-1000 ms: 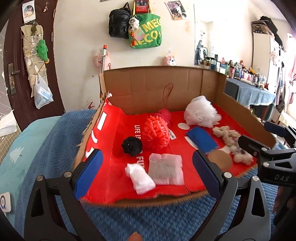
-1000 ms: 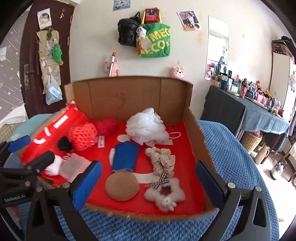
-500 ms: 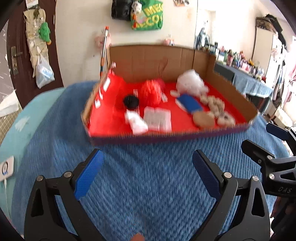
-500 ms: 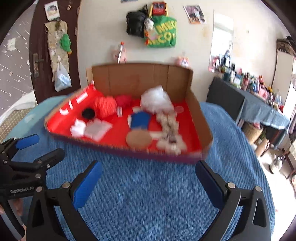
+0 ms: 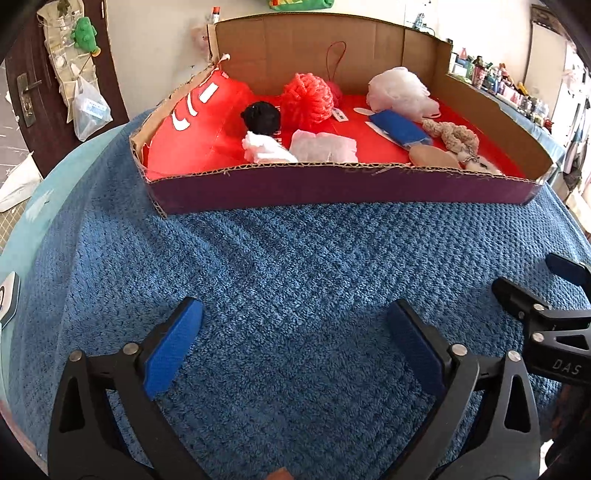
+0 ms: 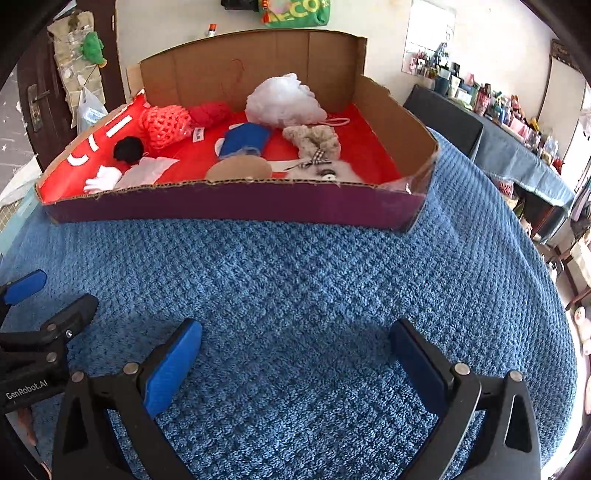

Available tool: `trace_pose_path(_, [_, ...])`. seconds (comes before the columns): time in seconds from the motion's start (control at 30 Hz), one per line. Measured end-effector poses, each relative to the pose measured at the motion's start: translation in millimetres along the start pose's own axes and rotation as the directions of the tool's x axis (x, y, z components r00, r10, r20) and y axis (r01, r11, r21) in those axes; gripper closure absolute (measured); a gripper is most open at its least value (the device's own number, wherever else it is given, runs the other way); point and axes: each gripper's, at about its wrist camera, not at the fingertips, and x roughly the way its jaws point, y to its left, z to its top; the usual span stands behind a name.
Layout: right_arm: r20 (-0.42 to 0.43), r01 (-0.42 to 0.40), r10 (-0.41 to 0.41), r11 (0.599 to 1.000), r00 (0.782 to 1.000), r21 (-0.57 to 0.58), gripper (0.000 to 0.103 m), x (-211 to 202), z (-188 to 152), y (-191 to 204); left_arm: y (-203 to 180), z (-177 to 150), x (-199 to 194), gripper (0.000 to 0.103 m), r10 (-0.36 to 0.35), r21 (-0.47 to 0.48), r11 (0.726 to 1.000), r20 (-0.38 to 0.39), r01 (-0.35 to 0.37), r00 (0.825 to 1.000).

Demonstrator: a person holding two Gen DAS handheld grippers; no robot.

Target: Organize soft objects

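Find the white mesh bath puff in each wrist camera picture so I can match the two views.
Left wrist: the white mesh bath puff sits upper right of centre, at the back of the cardboard box.
Right wrist: the same puff sits upper centre, against the box's back wall.
Shared landmark: the blue pouch lies just in front of it in both.

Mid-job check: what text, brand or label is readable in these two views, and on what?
"DAS": right gripper body, left wrist view.
"GenRobot.AI": left gripper body, right wrist view.
"ECO", cut off: green cloth bag on wall.
White letters on red cardboard box lining: unreadable.
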Motion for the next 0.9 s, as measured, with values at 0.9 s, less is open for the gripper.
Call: trace_pose_path(0.9, [0.0, 0.006, -0.006, 1.0, 1.0, 0.025, 0.0, 3.8, -1.0, -0.1, -0.6, 2.1, 4.6, 0.0, -0.001, -0.002, 1.0, -0.006, 0.001, 1.0])
